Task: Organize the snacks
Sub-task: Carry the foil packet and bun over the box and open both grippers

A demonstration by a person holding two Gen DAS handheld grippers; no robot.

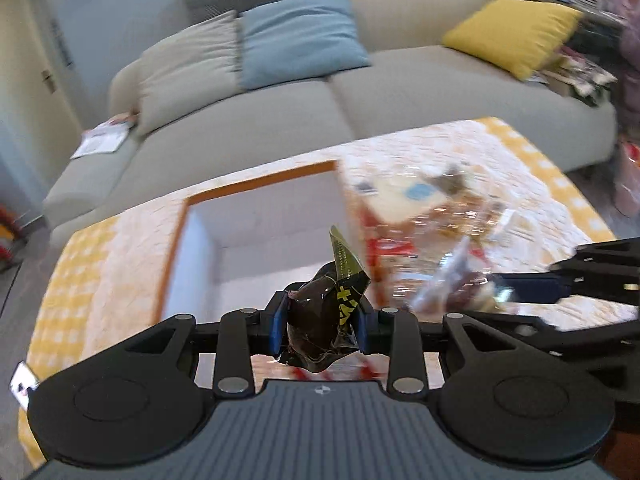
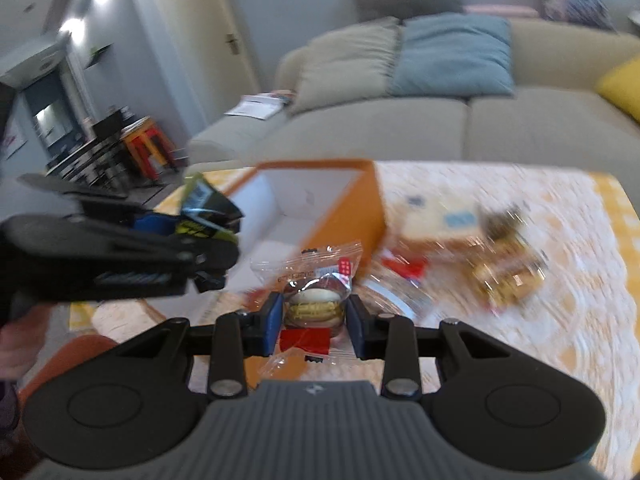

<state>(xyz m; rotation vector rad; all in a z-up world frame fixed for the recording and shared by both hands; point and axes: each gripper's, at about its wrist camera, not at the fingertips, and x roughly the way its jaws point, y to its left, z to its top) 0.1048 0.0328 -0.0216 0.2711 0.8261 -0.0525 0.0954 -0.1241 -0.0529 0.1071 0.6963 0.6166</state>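
The left tool (image 1: 322, 322) points steeply down over the counter (image 1: 500, 152), its blue pads (image 1: 278, 326) clamped on a dark brown snack wrapper (image 1: 320, 320) with a yellow-printed flap. The right tool (image 2: 312, 320) tilts down less sharply beside it, nearer the counter's front edge, its pads (image 2: 272, 326) pressing a clear-wrapped sandwich biscuit (image 2: 316, 306). Both tools are raised off the counter

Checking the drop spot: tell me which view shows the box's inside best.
Left wrist view: it looks down into the open box, showing white walls and floor. The right wrist view shows it from the side, partly hidden behind the left gripper.
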